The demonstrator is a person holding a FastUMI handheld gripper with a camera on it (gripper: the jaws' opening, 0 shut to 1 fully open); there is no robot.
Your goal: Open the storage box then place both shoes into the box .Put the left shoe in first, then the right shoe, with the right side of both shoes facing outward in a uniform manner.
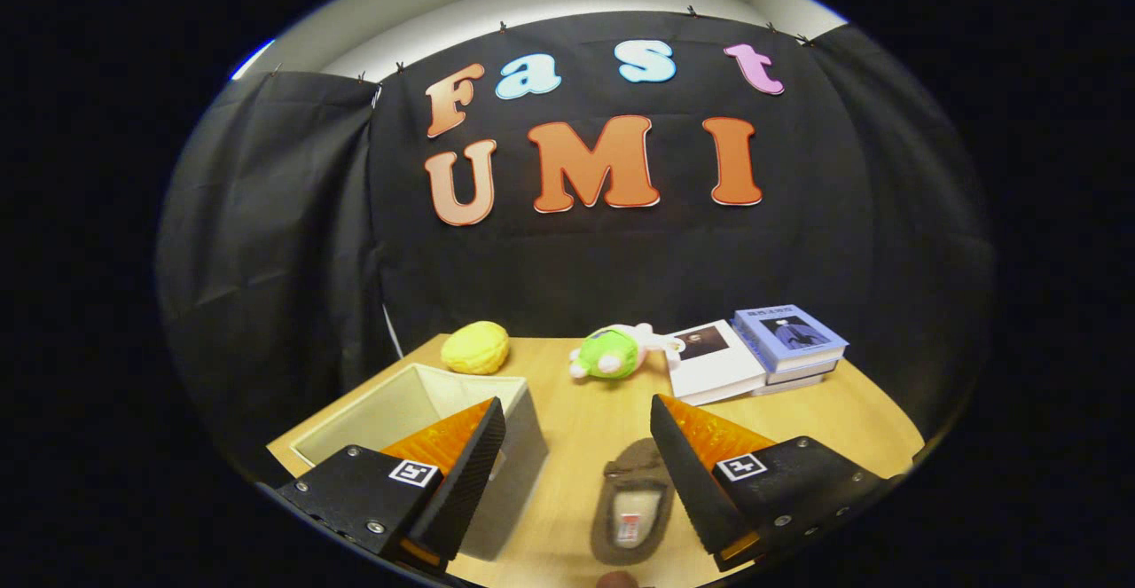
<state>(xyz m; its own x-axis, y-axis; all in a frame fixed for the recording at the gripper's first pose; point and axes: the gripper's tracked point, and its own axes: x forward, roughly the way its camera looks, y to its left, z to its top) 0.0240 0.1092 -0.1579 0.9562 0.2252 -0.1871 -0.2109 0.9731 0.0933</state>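
The right finger (687, 473) covers the slipper's (631, 504) right edge and its heel runs out of sight at the bottom, the left finger (465, 473) blocks part of the open box (417, 402) so you can't see inside, and the book covers (789, 333) are too small to read.

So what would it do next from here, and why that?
Probably lower the gripper onto the brown slipper and close on it. The jaws stand open with the slipper lying on the table between them, and the storage box beside them looks already open, so a shoe can likely go in.
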